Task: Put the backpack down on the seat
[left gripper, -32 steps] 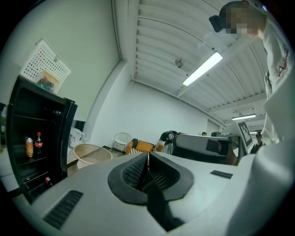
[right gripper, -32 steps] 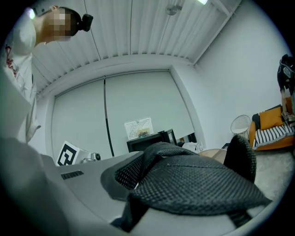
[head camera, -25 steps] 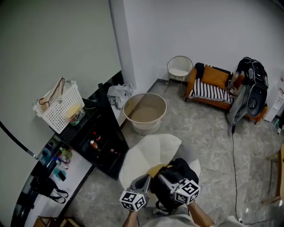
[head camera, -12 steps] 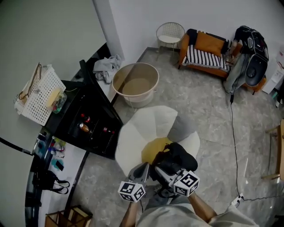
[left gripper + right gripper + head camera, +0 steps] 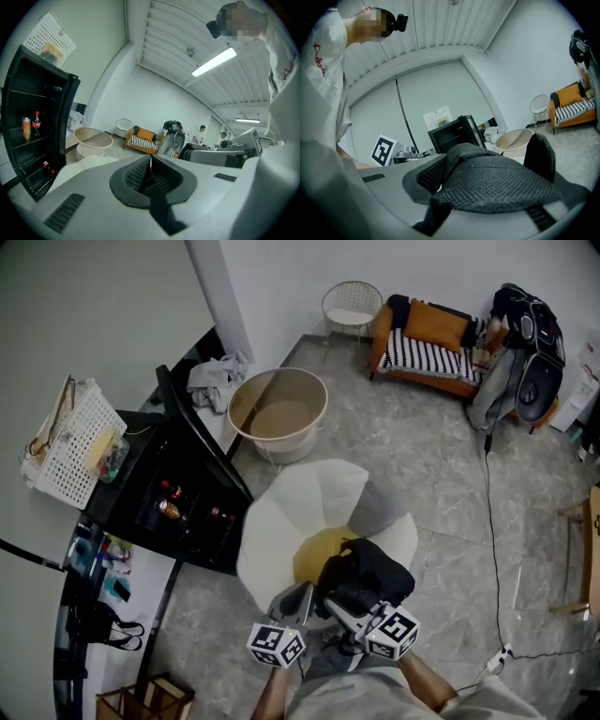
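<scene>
- The white petal-shaped seat point(image 5: 300, 507) fills the middle of your head view, with a yellow cushion point(image 5: 314, 554) at its centre
- The black glass-door cabinet point(image 5: 192, 498) stands just left of the seat, door swung open, with bottles on its shelves
- The round beige tub point(image 5: 278, 413) sits on the floor beyond the seat, on its far left side
- The black backpack point(image 5: 375, 568) is over the near right part of the seat, covering the cushion's right edge and reaching to the seat's rim; you cannot tell whether its full weight rests there
- Your right gripper point(image 5: 339, 607) is at the near edge of the seat, against the backpack's near side; its jaws are nearly closed, clamped on a black mesh strap point(image 5: 501, 185) of the backpack
- Your left gripper point(image 5: 298, 601) hovers just beside the right one, at the seat's near rim; its jaws are pressed together with nothing between them
</scene>
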`<state>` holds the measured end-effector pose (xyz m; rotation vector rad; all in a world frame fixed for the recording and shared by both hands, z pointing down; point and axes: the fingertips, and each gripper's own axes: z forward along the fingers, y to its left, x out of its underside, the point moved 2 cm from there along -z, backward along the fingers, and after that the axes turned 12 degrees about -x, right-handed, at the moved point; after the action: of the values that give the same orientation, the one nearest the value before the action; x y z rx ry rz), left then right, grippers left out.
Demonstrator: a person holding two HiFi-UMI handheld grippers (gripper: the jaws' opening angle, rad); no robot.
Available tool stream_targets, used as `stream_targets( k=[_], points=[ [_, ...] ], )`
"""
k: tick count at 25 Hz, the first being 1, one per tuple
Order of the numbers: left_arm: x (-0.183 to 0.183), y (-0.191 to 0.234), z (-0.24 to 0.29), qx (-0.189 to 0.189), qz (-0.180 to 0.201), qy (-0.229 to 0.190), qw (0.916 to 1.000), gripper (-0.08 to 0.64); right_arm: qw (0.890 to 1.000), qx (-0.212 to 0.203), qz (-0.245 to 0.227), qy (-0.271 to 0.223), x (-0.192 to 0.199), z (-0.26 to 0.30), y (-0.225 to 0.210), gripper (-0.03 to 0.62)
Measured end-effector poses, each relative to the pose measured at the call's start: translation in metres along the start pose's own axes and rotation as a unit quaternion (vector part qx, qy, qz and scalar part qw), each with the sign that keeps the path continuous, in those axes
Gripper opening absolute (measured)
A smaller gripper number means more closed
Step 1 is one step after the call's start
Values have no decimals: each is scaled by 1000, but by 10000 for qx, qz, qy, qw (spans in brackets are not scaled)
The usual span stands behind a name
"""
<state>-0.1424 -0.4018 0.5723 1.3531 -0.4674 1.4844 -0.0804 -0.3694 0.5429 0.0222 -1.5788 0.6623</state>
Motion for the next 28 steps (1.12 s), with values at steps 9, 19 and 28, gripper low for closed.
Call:
stream_targets(
  k=[9, 19, 28],
  points=[
    [65, 23, 1, -254, -319, 239, 9989, 35, 9993, -50, 276, 237, 60, -6, -9, 41],
    [147, 62, 10, -460, -470, 644, 9958, 35, 9946, -191, 836, 576, 160, -3, -1, 41],
    [176, 80, 12, -579, -555, 828, 9933, 35, 9885, -326, 1146, 932, 207, 10, -18, 41]
  ],
)
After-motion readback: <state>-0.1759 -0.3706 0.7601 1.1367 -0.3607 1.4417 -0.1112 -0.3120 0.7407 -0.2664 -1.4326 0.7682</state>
